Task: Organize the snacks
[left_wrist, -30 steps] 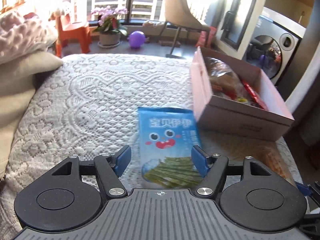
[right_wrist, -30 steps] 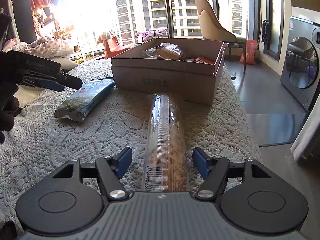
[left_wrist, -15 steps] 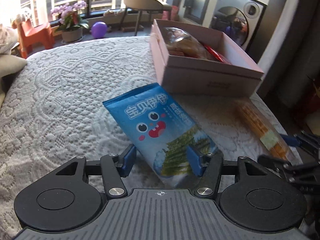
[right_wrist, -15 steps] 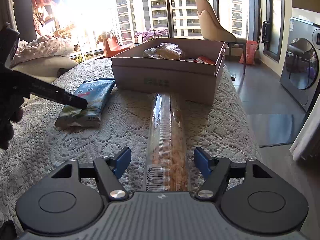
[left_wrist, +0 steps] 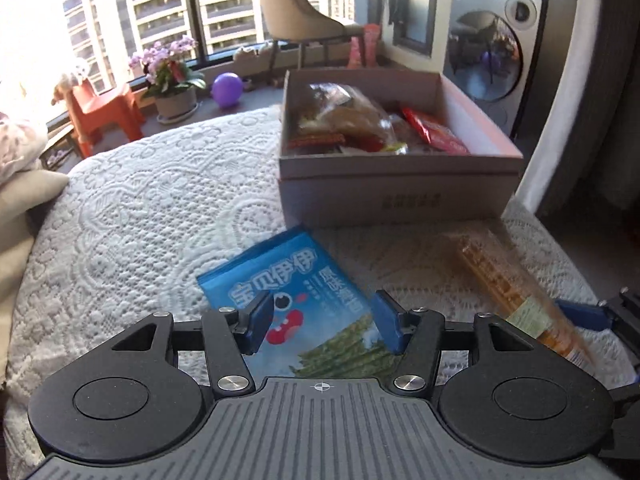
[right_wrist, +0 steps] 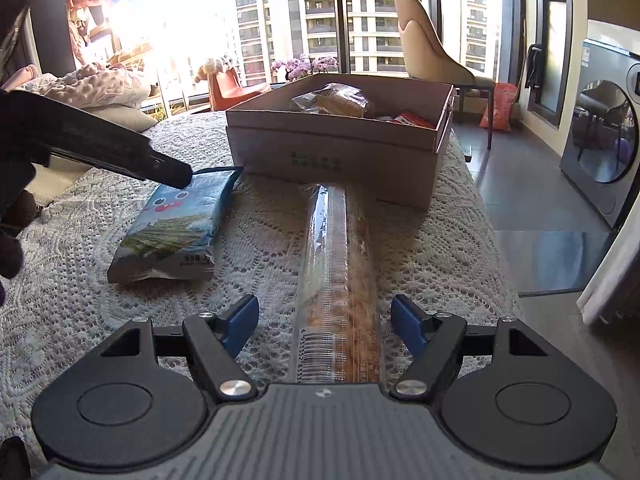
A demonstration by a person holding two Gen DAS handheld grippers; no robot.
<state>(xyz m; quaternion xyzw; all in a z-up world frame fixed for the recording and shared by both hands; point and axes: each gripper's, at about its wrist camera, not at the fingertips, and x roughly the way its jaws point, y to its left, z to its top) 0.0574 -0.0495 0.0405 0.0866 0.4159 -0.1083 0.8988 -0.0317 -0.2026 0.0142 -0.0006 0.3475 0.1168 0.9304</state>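
Note:
A blue snack packet (left_wrist: 304,280) with a cartoon face lies on the lace cloth, just in front of the pink cardboard box (left_wrist: 400,196). My left gripper (left_wrist: 323,322) straddles it at the face, and both blue pads press its side edges. Seen from the right wrist, that gripper's finger (right_wrist: 160,166) lies over the far half of the packet (right_wrist: 180,220). A long clear sleeve of crackers (right_wrist: 340,260) points at the box (right_wrist: 332,152). My right gripper (right_wrist: 325,326) stands around its near end with the jaws opening, a gap on each side.
The box holds a bagged bread (left_wrist: 348,112) and red packets (left_wrist: 432,132). Beige cushions (left_wrist: 24,200) crowd the table's left side. The table drops off at the right toward a washing machine (right_wrist: 604,140). A chair (right_wrist: 428,48) stands behind the box.
My left gripper swung toward the box and its jaws closed in on the blue packet, which turned on the cloth. The right gripper's jaws widened slightly; the cracker sleeve stayed put.

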